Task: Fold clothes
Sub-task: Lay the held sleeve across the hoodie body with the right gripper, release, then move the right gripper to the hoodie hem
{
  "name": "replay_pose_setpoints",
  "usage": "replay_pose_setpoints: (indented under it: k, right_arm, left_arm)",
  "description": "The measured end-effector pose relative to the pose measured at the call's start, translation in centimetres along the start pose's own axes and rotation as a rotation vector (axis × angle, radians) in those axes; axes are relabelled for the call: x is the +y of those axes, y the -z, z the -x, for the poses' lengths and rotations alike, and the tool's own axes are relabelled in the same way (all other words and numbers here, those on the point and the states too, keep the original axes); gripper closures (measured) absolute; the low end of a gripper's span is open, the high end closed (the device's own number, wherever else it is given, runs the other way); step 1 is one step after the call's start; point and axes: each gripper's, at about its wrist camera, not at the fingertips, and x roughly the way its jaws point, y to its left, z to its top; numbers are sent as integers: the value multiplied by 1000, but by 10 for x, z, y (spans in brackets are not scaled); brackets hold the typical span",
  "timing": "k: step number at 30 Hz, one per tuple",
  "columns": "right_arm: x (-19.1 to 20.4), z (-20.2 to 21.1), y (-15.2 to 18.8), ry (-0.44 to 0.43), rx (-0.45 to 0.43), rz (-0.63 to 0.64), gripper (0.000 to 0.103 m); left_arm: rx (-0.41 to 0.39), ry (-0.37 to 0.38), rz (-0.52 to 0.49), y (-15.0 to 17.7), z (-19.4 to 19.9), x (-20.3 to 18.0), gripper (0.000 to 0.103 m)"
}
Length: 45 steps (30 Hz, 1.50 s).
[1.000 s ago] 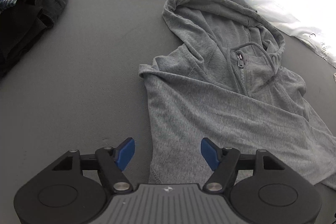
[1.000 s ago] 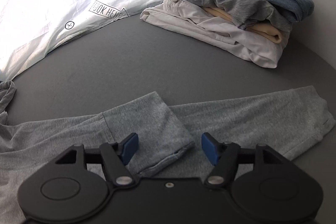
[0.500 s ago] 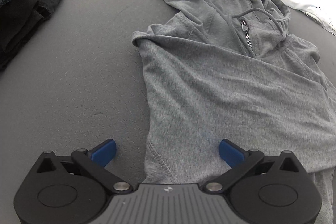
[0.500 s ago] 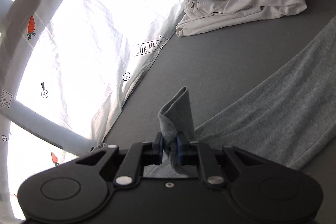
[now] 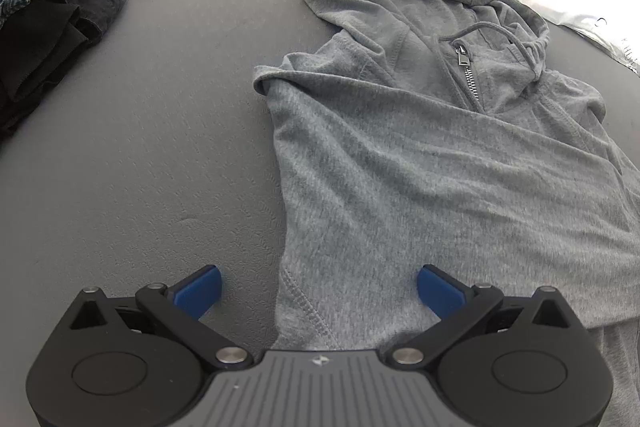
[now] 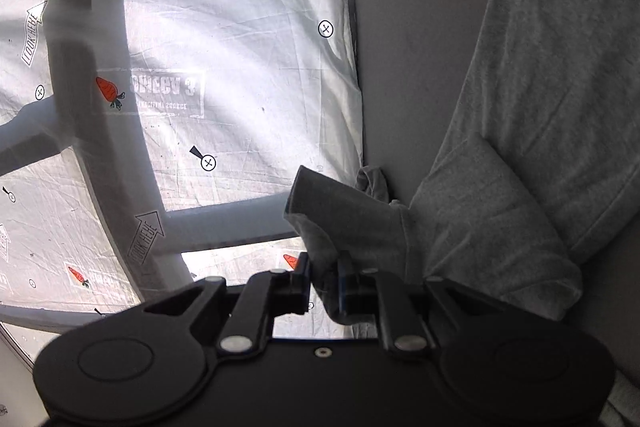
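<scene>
Since a second ago my right claw (image 6: 324,281) has rolled right over and snapped closed on the sleeve cuff (image 6: 340,223) of the grey hoodie (image 5: 420,167), so the white printed sheet (image 6: 240,47) now fills its view sideways. It points roughly level, cuff lifted. My left claw (image 5: 318,293) has swung wide open and sits tipped steeply down, straddling the hoodie's bottom hem with nothing pinched. Hoodie lies flat on the grey counter (image 5: 160,147), dark clothes pile (image 5: 52,19) at far left.
</scene>
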Motion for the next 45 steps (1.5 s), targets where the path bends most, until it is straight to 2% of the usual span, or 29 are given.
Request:
replay_pose_setpoints:
  k: [8, 18, 21, 29, 33, 37, 40, 45]
  right_arm:
    - [6, -67, 48, 73, 250, 46, 90]
    - [-18, -112, 101, 202, 455, 68, 89]
    - [-21, -122, 113, 216, 496, 67, 89]
    - [-23, -144, 132, 231, 556, 69, 89]
    - [-26, -155, 138, 256, 558, 61, 86]
    - [-31, -166, 142, 286, 562, 48, 80]
    - [-28, -167, 146, 281, 571, 57, 68]
    - [-11, -153, 135, 255, 529, 114, 69]
  left_arm:
    - [-6, 0, 0, 1, 1, 0, 0]
    - [-3, 2, -4, 0, 1, 0, 0]
    - [-4, 2, -4, 1, 1, -1, 0]
    - [-7, 1, -5, 2, 1, 0, 0]
    - [-6, 1, -5, 2, 1, 0, 0]
    - [-6, 1, -6, 1, 1, 0, 0]
    - [-7, 1, -6, 1, 1, 0, 0]
    - [-2, 3, -7, 0, 1, 1, 0]
